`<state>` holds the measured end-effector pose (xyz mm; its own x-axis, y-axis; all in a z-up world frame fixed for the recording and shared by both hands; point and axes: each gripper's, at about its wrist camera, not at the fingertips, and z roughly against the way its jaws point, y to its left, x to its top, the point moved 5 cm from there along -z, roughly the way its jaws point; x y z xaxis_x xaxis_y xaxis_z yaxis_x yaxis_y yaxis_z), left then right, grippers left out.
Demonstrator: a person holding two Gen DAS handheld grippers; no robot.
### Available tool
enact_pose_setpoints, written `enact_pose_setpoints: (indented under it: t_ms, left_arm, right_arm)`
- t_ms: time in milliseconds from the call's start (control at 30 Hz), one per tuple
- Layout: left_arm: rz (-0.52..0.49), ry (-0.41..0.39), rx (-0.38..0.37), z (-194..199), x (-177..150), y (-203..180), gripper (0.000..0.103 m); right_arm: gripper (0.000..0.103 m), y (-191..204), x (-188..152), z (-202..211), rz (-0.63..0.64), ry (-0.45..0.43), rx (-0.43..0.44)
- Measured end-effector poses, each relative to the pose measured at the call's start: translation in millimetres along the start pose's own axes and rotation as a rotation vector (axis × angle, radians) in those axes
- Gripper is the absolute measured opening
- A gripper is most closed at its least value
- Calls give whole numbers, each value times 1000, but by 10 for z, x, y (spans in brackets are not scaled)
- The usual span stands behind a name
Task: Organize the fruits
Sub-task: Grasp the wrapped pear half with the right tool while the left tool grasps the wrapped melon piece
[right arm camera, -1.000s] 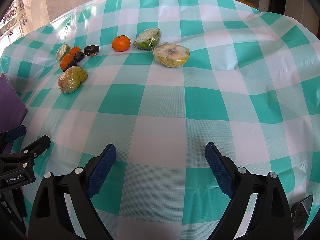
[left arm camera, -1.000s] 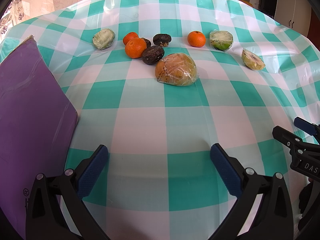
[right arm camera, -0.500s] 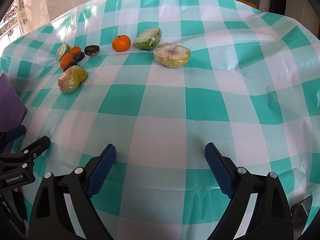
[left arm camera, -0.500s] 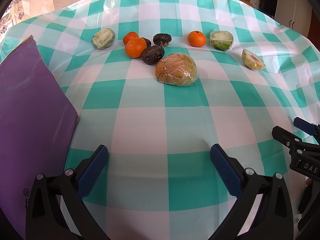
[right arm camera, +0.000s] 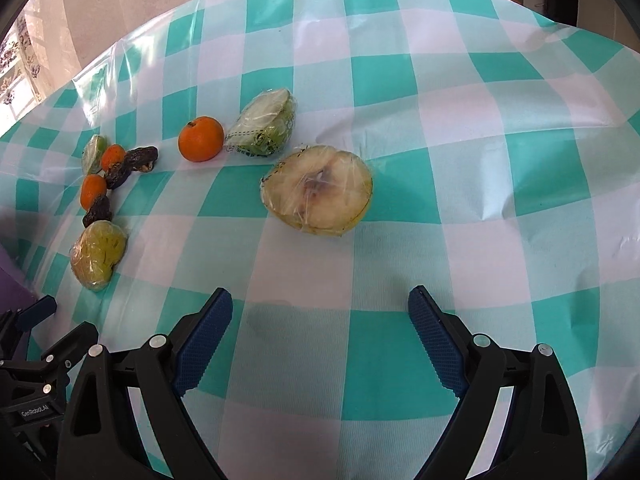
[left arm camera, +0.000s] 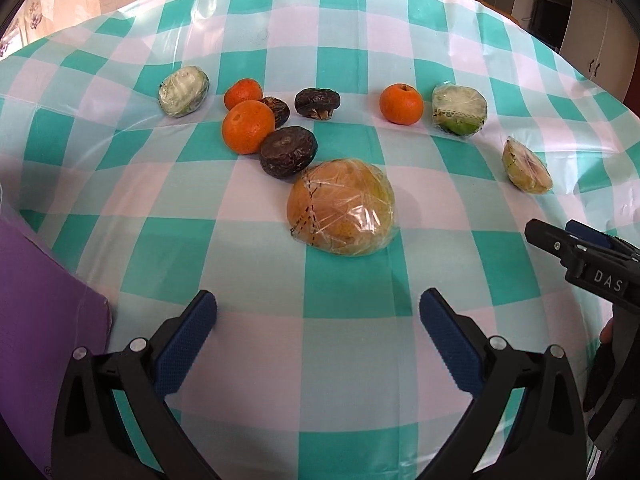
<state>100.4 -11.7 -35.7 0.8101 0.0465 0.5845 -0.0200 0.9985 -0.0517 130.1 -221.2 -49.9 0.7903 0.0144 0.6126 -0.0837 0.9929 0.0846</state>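
In the left wrist view, the left gripper (left arm camera: 318, 312) stood wide and empty, having advanced toward the yellow-brown film-wrapped fruit half (left arm camera: 341, 207) near centre on the teal-and-white checked tablecloth (left arm camera: 352, 288); oranges and dark wrinkled fruits lay beyond, a purple board (left arm camera: 40, 320) at left. In the right wrist view, the right gripper (right arm camera: 320, 312), also wide and empty, had closed on the pale wrapped cut fruit half (right arm camera: 318, 196), suggesting first pickups were imminent.

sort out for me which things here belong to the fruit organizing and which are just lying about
Belongs to the job:
oranges
dark shrivelled fruits
wrapped cut fruit halves
big wrapped yellow fruit
left hand-held gripper, open
right hand-held gripper, open

Just lying about:
purple sheet
checked tablecloth
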Motion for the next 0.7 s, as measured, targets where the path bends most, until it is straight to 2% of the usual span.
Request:
enact_pose_setpoints:
  t_ms: [100,200,367,433,467,700]
  left_arm:
    - [-9,-1,-12,-87,127,-48,101]
    - [2,-7,-18,-146,226,-36,99]
    - [-34,-18,29,-205,329,-83,81]
    - [-52,-30,27,-204,353,-119,66]
    - [-63,-36,24,-201,359,-145,62]
    - [-50,-53,-1,-167,363,-152,61]
  right_arm:
    - [86,-39,197,-135,-22,-7,27]
    - [86,-2,345,-257,9,-3,9]
    - [63,159,419,-360,103,-10,-61]
    - [59,232,439,-343,123,-24,-50]
    - [59,245,444,-330,125,-29,-44]
    - [58,144,413,-359,100,-9,-37]
